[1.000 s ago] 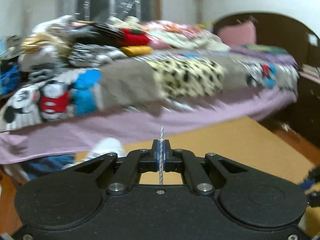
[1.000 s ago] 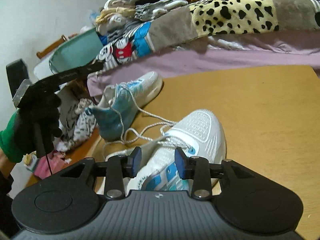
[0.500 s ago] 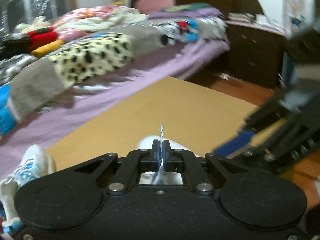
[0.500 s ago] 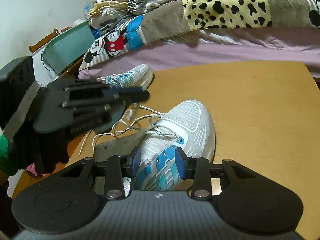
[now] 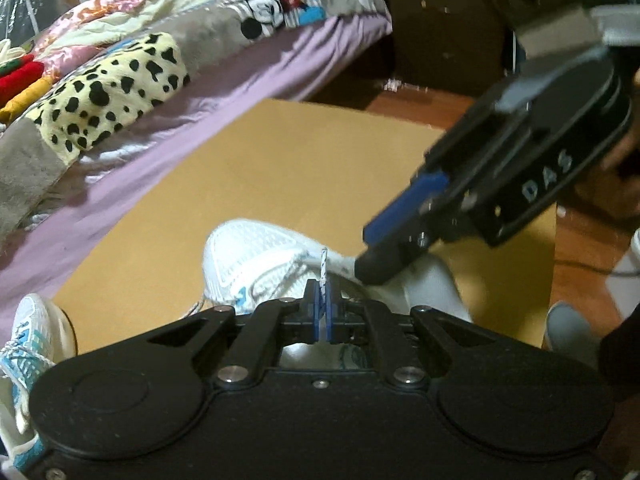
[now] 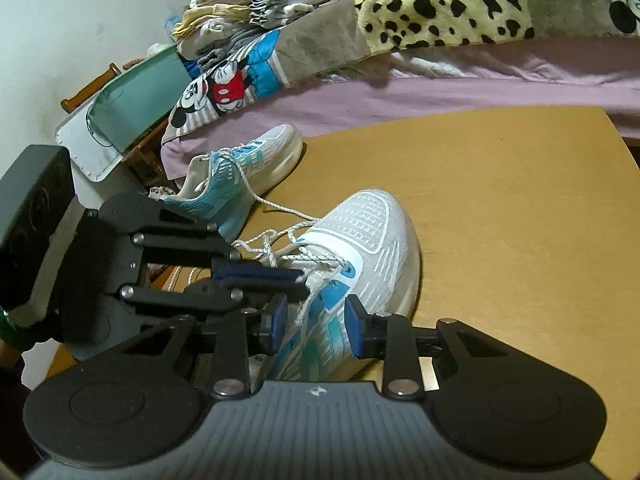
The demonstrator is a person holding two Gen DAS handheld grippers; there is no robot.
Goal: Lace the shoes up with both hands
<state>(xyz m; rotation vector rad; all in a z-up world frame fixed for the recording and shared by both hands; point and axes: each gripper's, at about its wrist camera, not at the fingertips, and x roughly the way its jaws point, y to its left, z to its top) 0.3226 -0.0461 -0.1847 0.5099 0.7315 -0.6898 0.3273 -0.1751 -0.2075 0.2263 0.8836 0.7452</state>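
Note:
A white and blue shoe [image 6: 360, 240] lies on a tan board [image 6: 520, 208], its white lace [image 6: 280, 256] loose over the tongue. My left gripper [image 5: 322, 292] is shut on the lace's end, whose tip [image 5: 323, 258] pokes up above the pads. In the right wrist view that left gripper [image 6: 306, 284] reaches in from the left over the shoe's eyelets. My right gripper [image 6: 316, 328] hovers at the shoe's side with its jaws closing. The shoe's blue side and a lace strand show between the pads, untouched. The right gripper [image 5: 362, 252] shows at the shoe's tongue.
A second white and blue shoe [image 6: 240, 176] lies at the board's left edge by the bed. The bed [image 6: 440, 80], covered in purple sheet and patterned blankets, runs along the far side. A dark cabinet [image 5: 440, 40] stands beyond the board. A green-lidded bin [image 6: 132, 120] sits left.
The left gripper swung from facing the bed down to the shoe, carrying the lace end. It now sits beside the right gripper, whose jaws have narrowed a little.

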